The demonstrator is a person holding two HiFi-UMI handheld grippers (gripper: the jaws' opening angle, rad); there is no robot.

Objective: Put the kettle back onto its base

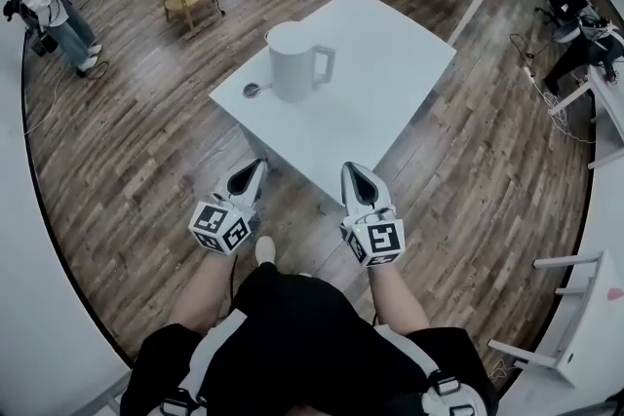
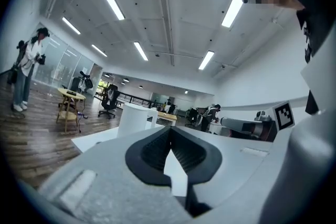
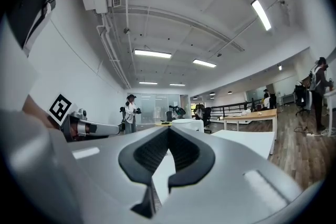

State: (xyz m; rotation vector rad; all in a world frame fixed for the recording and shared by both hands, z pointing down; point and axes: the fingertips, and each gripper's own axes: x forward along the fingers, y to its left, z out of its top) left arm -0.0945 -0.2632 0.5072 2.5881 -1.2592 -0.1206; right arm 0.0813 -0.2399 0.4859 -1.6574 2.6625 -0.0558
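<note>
Wood plank floor (image 1: 146,141) across the whole room. White square table (image 1: 390,63) mid-floor, ahead of both grippers.

On the table, toward its left side: white kettle (image 1: 295,61), upright, lid on, handle to the right in the head view. Well apart from both grippers, past the table's near corner, roughly ahead and between the two.

Left gripper (image 1: 255,167) level, short of the table's near edge, jaws pressed together, nothing in them. Same in the left gripper view (image 2: 170,131), with the kettle (image 2: 135,119) far off, just left of the closed tips.

Right gripper (image 1: 353,172) beside it, also closed tight and empty. In the right gripper view (image 3: 169,131), kettle (image 3: 186,124) distant, just right of the tips.

Small round grey disc (image 1: 253,91) flat on the tabletop just beside the kettle's left foot. Kettle not on it; contact between them unclear.
</note>
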